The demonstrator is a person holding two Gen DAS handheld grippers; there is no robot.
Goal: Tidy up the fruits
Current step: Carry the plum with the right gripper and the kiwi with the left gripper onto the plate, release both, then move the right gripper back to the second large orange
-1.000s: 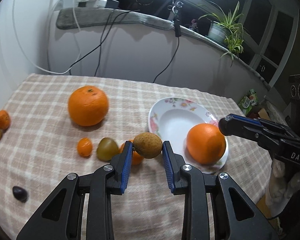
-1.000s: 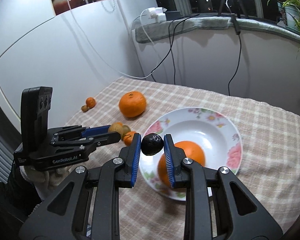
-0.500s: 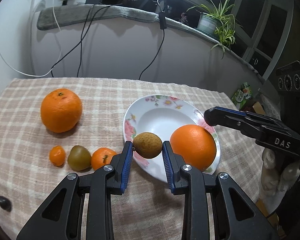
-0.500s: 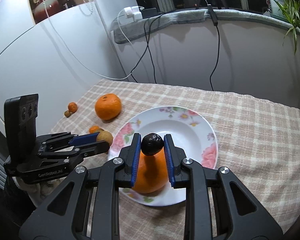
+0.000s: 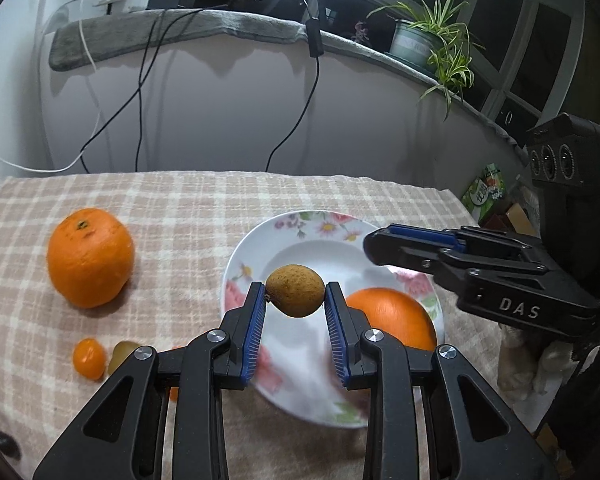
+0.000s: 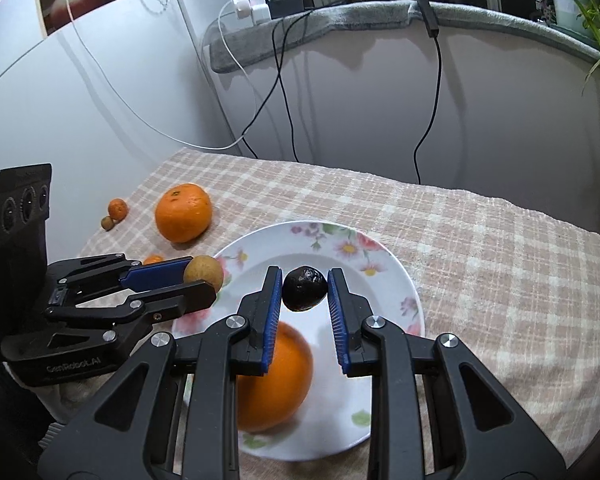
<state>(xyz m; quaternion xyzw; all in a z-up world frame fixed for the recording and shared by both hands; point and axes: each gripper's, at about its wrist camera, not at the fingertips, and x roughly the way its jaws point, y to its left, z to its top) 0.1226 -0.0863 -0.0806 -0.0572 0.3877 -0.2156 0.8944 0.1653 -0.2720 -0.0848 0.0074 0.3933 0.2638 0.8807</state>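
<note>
My left gripper is shut on a small brown fruit and holds it above the left part of the flowered white plate. My right gripper is shut on a small black fruit above the same plate. A large orange lies in the plate, also in the right wrist view. The left gripper with its brown fruit shows at the plate's left rim. The right gripper's fingers reach over the plate from the right.
On the checked cloth left of the plate lie a second large orange, a small tangerine, a greenish fruit and a dark fruit. Two more small fruits lie far left. Cables hang on the wall behind.
Both grippers have moved in over the plate with their fruits still held. The left one came from the cloth at the plate's left, the right one moved further over the plate's middle.
</note>
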